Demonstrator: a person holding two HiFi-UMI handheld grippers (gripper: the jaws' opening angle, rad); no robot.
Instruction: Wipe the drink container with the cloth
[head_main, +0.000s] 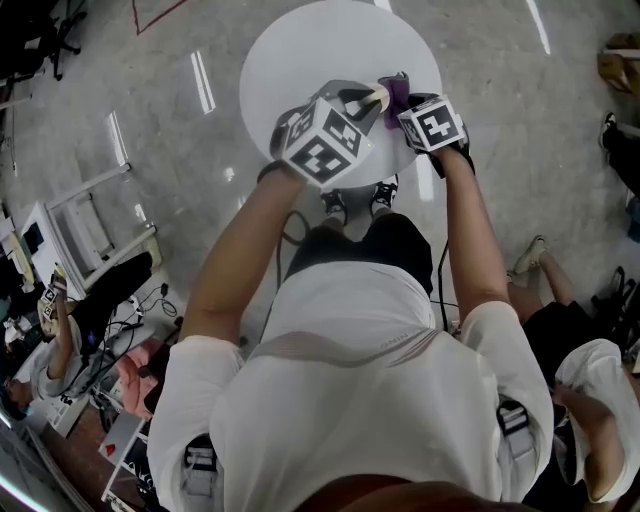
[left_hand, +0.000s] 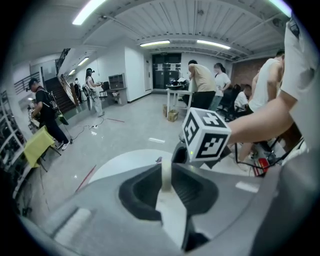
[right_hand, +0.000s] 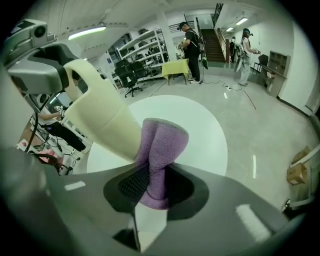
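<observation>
Drink container (head_main: 376, 96) above round white table (head_main: 300, 50) in head view. Left gripper view: left gripper (left_hand: 166, 172) clamped on its cream edge. Right gripper view: right gripper (right_hand: 152, 182) pinching purple cloth (right_hand: 161, 145), touching container side. Advice: rub firmly, hold left steady.

Open lab hall, metal shelves (right_hand: 144, 44), office chairs (right_hand: 129, 76), staircase (right_hand: 214, 46), ceiling strip lights (left_hand: 170, 43)

The cloth (right_hand: 159, 150) is purple, the drink container (right_hand: 102, 117) cream, the table (head_main: 300, 50) white.
</observation>
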